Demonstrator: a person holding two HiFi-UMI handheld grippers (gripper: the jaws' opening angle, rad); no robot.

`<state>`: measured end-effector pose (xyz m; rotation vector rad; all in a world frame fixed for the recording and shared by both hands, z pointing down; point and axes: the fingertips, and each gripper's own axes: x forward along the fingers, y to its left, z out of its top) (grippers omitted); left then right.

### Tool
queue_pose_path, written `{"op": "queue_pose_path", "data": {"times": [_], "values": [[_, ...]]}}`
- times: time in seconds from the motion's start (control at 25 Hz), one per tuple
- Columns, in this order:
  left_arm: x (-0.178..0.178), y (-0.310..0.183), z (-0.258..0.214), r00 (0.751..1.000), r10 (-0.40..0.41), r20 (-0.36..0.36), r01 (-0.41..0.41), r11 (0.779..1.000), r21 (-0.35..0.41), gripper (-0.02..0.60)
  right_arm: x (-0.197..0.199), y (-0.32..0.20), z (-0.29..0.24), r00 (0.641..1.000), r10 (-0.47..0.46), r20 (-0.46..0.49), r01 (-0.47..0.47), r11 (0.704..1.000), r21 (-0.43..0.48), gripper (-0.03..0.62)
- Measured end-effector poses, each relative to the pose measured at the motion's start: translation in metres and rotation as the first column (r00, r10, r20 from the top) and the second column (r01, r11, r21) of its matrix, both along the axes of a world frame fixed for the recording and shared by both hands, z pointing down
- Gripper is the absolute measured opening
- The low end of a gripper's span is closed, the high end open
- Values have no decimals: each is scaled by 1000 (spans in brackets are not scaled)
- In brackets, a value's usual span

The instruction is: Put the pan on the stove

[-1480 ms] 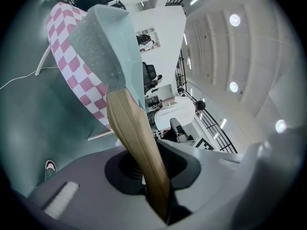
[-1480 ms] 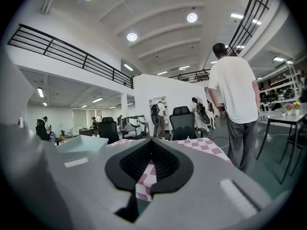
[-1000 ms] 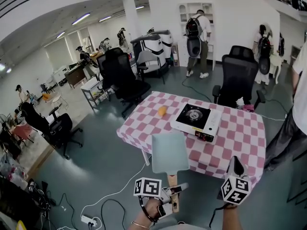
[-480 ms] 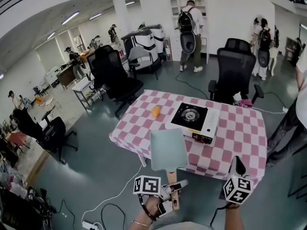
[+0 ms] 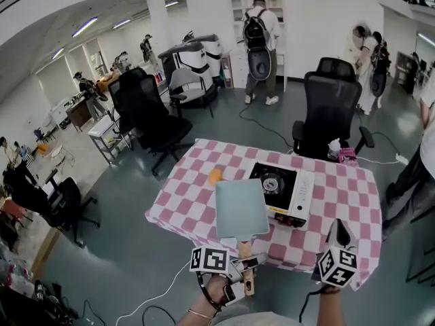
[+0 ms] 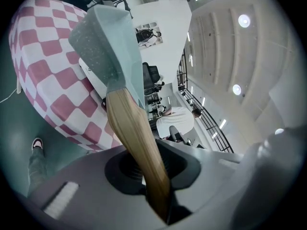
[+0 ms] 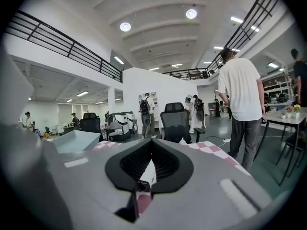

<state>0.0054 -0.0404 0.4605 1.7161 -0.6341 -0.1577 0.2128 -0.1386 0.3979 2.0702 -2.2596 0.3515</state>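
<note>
- The left gripper (image 5: 245, 269) is clamped on the wooden handle (image 6: 136, 143) of a pale green square pan (image 5: 241, 209). The pan juts straight ahead of the jaws, in the air above the near edge of the checked table (image 5: 187, 199).
- The stove (image 5: 284, 187), a white single-burner unit, sits ahead of that gripper and a little to its right. From the head view, the pan's right rim overlaps the stove's near-left corner. The pan has not been set down.
- The right gripper (image 5: 338, 235) hangs off to the right of the left one, near the table's front corner, with its jaws drawn together on nothing.
- An orange object (image 5: 215, 176) lies ahead and left of the pan, apart from the stove.
- Risk: the jaws appear to hold the handle towards its far end, so the pan's weight has leverage. A quick swing to the right could make the pan sag or twist in the grip.
- Risk: coming in too low, the pan's leading rim could strike the stove's side and shove it across the cloth.
- Risk: letting go off-centre could leave the pan tipped on the burner (image 5: 274, 181), with the long handle dragging it back.
</note>
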Motion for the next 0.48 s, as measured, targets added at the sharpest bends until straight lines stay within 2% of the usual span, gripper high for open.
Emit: {"op": "queue_pose_path", "data": {"times": [0.48], "values": [[-63, -111, -2, 998, 50, 26, -49, 999, -10, 58, -38, -97, -2, 995, 95, 24, -95, 995, 4, 9]]}}
